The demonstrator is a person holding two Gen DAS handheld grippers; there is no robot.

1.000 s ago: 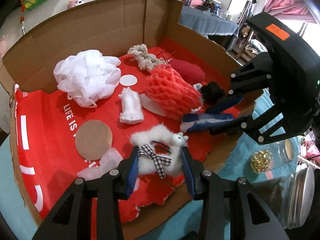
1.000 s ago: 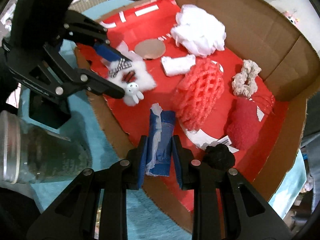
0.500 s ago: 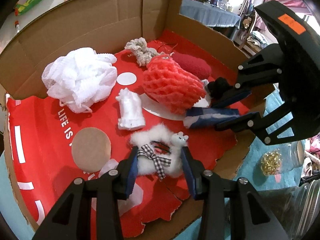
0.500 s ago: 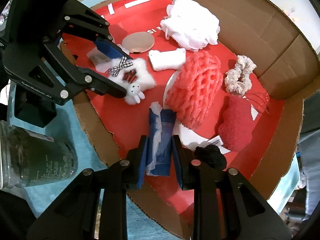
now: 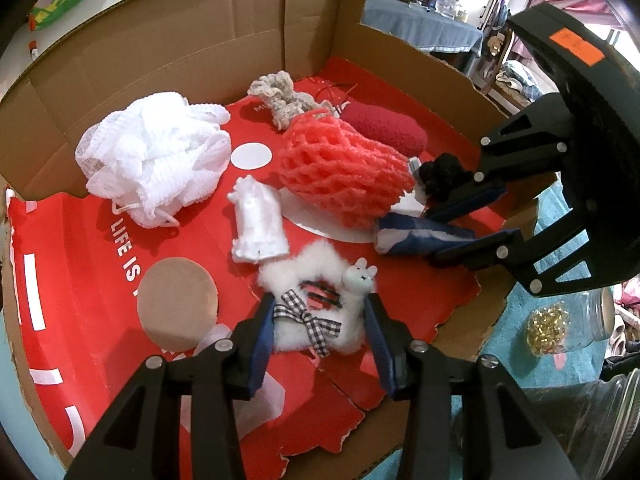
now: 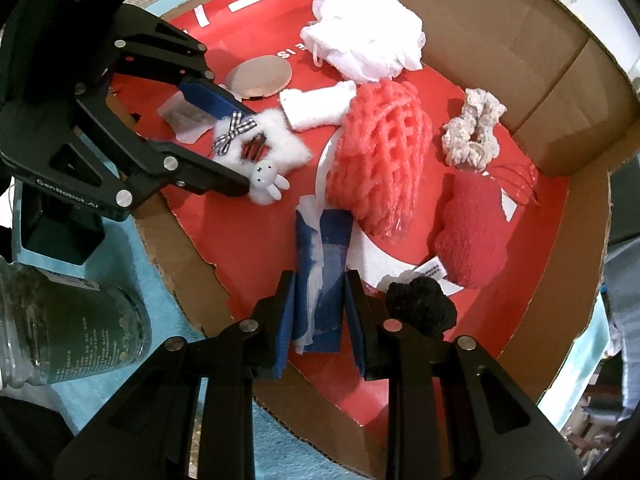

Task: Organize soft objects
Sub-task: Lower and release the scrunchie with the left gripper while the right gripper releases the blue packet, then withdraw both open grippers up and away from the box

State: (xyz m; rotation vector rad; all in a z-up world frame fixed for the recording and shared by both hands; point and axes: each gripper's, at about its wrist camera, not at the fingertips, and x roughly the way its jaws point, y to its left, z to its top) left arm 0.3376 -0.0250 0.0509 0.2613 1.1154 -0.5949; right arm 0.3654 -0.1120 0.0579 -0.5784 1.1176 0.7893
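Observation:
A cardboard box with a red lining holds several soft things. My left gripper is shut on a white fluffy pouch with a checked bow and a small bunny; it also shows in the right wrist view. My right gripper is shut on a folded blue and white cloth, which also shows in the left wrist view. Both sit low over the box's front part. A coral foam net lies in the middle.
In the box lie a white mesh pouf, a white fuzzy roll, a beige scrunchie, a red fuzzy pad and a black pom. Glass jars stand on the teal cloth outside the box.
Both grippers have moved a little further in over the box with their items. The pouch and the blue cloth now sit lower over the red lining.

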